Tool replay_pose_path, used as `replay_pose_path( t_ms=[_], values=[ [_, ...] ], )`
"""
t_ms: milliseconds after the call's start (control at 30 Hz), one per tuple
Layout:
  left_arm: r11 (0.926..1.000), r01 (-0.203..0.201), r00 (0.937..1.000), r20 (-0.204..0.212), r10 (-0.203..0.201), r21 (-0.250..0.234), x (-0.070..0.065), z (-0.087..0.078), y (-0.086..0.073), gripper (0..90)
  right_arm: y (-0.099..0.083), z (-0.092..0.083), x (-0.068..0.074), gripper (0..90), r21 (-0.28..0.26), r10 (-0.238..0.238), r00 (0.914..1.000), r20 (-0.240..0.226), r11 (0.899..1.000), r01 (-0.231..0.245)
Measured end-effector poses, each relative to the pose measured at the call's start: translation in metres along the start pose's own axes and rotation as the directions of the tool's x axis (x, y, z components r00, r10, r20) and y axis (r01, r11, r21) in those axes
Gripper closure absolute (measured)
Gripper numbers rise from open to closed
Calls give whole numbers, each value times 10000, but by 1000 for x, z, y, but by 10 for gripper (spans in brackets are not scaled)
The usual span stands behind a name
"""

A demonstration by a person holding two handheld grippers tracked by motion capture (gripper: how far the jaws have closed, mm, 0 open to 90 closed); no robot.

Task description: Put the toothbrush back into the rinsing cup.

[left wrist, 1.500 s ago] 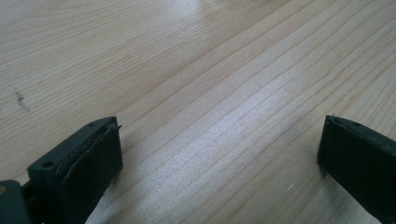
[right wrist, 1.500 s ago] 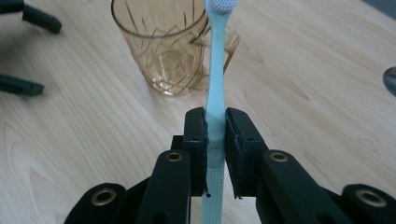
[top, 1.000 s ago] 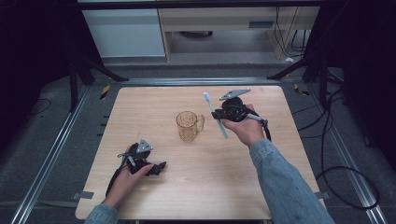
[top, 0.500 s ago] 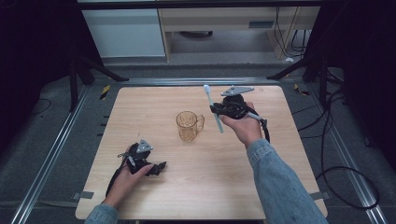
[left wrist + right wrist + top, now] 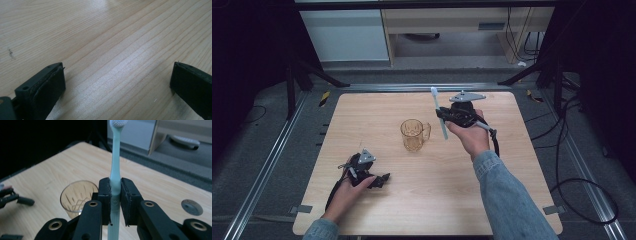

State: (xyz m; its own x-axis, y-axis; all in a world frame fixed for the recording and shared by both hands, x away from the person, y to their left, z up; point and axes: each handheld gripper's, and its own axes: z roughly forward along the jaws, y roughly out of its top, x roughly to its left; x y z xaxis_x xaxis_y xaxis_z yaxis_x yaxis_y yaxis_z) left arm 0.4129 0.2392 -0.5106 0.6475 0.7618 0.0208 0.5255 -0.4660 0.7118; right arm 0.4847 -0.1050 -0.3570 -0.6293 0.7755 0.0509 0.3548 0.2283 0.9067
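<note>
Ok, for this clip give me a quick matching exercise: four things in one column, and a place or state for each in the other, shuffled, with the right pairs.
Things:
1. toothbrush
2. glass mug
3. left gripper
4. right gripper

States:
A. jaws wide apart, low over bare wood
B. standing upright near the middle of the table, nothing in it
C. clamped by its handle, bristle head pointing away from the person
D. shut on a pale green handle, held up beside the mug

Pairs: 1-C, 2-B, 3-A, 4-D
</note>
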Motion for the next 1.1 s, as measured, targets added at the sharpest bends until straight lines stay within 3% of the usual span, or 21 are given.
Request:
replay_pose_path(
  t_ms=[200, 600, 867, 1100],
  values=[
    [10000, 0, 10000, 4, 0, -1, 0, 0, 0, 0, 4, 1, 7, 791, -925, 187, 9996, 204, 9956, -167],
    [10000, -5, 10000, 6, 5, 4, 0, 0, 0, 0, 6, 11, 13, 790, -1483, 342, 9989, 319, 9885, -291],
    [10000, 22, 10000, 12, -22, 1, 0, 0, 0, 0, 8, 12, 16, 790, -2091, 403, 9986, 330, 9774, -325],
    [10000, 16, 10000, 6, -16, -3, 0, 0, 0, 0, 8, 10, 19, 790, -2793, 287, 9983, 501, 9601, -136]
  ],
)
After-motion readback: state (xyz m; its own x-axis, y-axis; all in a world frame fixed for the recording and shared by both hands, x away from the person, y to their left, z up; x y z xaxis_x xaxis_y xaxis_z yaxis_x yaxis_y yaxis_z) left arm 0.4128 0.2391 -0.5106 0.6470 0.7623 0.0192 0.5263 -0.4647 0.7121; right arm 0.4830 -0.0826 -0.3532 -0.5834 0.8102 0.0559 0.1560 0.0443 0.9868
